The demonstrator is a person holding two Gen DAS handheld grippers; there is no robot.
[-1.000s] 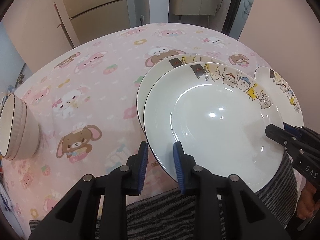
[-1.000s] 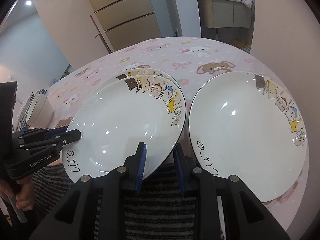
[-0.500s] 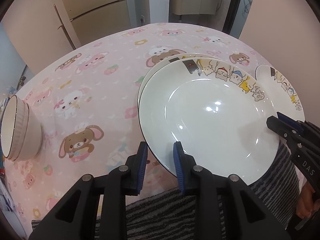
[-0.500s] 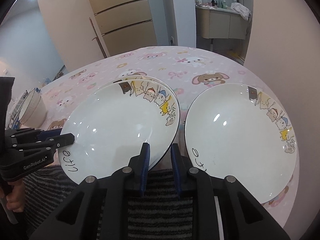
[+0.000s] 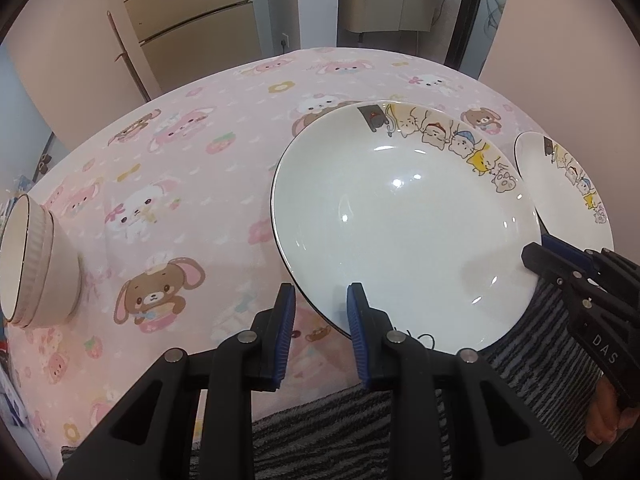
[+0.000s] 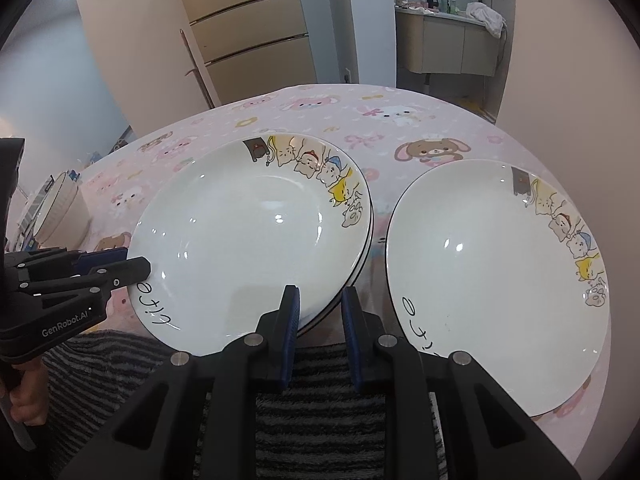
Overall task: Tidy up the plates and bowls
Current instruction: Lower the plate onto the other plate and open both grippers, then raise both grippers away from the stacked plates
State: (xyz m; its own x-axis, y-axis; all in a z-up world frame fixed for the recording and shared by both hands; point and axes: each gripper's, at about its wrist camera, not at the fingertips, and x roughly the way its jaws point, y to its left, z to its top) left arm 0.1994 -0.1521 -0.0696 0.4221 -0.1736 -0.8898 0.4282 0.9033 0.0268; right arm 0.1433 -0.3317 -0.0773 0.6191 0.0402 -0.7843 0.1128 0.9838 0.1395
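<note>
1. While the left wrist view looks down on the pink table (image 5: 180, 184), the left gripper (image 5: 318, 292) has its jaws narrow and set astride the near rim of the top plate (image 5: 400, 216), one pad inside the rim and one outside.
2. On the right side of that plate, the right gripper (image 5: 544, 250) reaches its rim; a single plate (image 5: 568, 192) lies just beyond it, and stacked bowls (image 5: 36, 256) sit well to the plate's left.
3. From the right wrist view, the top plate sits on the lower plates (image 6: 366, 240), whose rims show under its right edge, so it looks nearly seated.
4. Seen side-on here, the left gripper (image 6: 134, 262) appears to pinch the top plate's left rim.
5. For the right gripper (image 6: 318, 294), the narrow jaws straddle the near rim, but I cannot tell whether both pads press on it.
6. Likely risks:
   - Pulling either gripper away before it lets go could drag the top plate off the ones beneath.
   - An uneven release could tip and chip the glossy rim.
   - A sideways swing could knock the single plate (image 6: 500, 280) just right of the top plate.
</note>
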